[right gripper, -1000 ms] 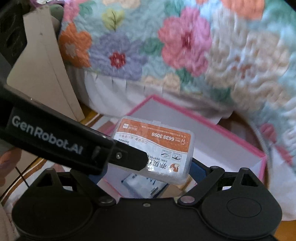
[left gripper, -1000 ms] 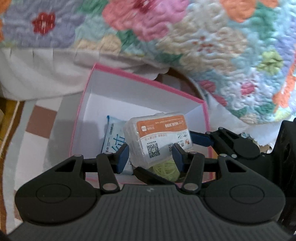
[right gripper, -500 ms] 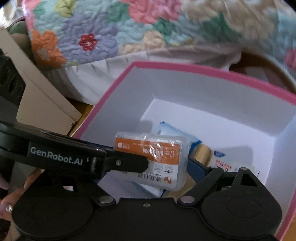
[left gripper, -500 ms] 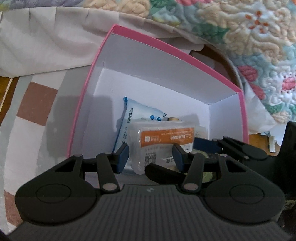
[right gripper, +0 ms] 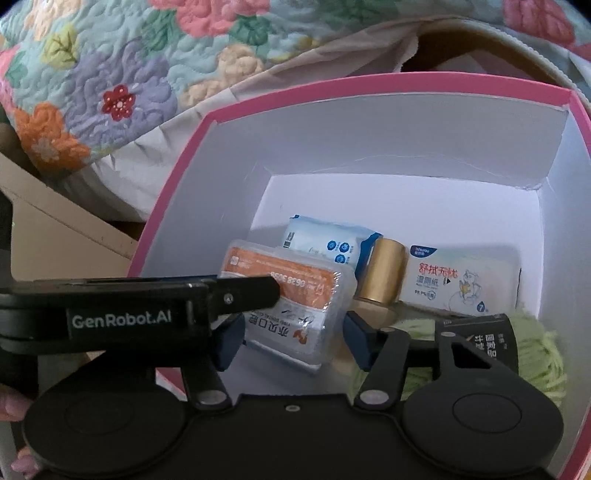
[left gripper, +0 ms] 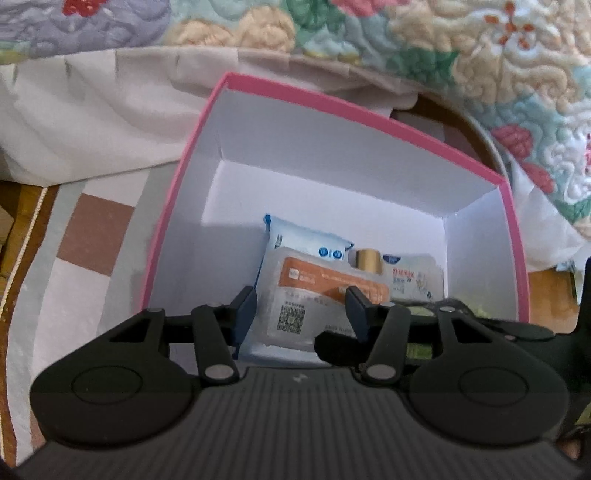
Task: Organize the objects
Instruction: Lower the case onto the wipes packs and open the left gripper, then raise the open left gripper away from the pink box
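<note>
A clear plastic case with an orange label (left gripper: 314, 295) (right gripper: 295, 295) sits low inside the pink box (left gripper: 332, 99) (right gripper: 332, 88), in front of a blue-and-white wipes pack (right gripper: 328, 240). My left gripper (left gripper: 301, 314) is shut on the case, its jaws just starting to open. One of its fingers (right gripper: 240, 291) crosses the label in the right wrist view. My right gripper (right gripper: 293, 343) is closing around the same case. Its right pad stands a little off the case's edge, and its left pad is partly hidden.
In the box also lie a gold cylinder (right gripper: 380, 275), a white wipes pack (right gripper: 458, 280) and green yarn (right gripper: 535, 350) with a black label. A floral quilt (left gripper: 369, 33) and white sheet (left gripper: 92, 110) hang behind. Left of the box lie a checked mat (left gripper: 92, 236) and cardboard (right gripper: 55, 206).
Both grippers have come down into the box with the case. The right gripper has rolled and its jaws have narrowed around the case. More of the box's contents now show.
</note>
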Demonstrator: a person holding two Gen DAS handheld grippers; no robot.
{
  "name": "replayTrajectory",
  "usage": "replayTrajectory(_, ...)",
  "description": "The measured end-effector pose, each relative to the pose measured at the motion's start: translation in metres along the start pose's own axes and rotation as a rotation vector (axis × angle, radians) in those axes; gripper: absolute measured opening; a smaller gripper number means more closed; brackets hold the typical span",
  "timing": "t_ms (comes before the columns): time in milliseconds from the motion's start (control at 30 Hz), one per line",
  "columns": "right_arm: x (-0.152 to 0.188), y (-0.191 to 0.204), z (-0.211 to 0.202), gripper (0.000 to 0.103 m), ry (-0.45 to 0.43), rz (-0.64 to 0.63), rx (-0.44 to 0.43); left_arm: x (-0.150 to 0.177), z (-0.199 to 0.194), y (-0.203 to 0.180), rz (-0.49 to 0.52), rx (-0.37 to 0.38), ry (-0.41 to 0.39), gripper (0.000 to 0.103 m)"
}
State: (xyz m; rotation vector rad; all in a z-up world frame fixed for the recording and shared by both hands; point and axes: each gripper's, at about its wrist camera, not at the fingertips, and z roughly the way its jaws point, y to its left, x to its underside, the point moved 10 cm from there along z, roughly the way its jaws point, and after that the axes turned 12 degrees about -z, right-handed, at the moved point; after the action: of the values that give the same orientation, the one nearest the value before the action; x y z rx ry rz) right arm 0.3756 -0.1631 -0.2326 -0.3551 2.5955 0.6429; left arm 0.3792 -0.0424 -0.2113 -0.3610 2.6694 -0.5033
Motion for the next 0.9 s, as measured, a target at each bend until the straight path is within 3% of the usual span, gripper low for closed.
replayTrajectory(233,0.007,0.006,0.008,0.052,0.042,-0.005,0.001,-0.005,-0.011,-0.001,0.003,-0.034,-0.075,0.056)
replayTrajectory(333,0.010,0.014,0.012,0.046,0.047,-0.038,0.009,-0.004,-0.012,-0.002,-0.005,-0.027,-0.068,0.057)
replayTrajectory(467,0.012,0.018,0.011,0.046,0.029,-0.032,0.011,-0.005,-0.023,-0.001,-0.024,-0.016,-0.082,0.057)
replayTrajectory(600,0.007,0.021,-0.015,0.049,-0.051,-0.024,0.008,-0.003,-0.042,-0.001,0.022,-0.030,-0.104,0.058)
replayTrajectory(733,0.005,0.037,-0.050,0.057,-0.119,-0.081,0.031,0.006,-0.067,-0.003,0.072,-0.051,-0.059,0.058)
replayTrajectory(900,0.004,0.064,-0.091,0.064,-0.136,-0.199,0.126,0.014,-0.106,-0.005,0.133,-0.081,-0.053,0.058)
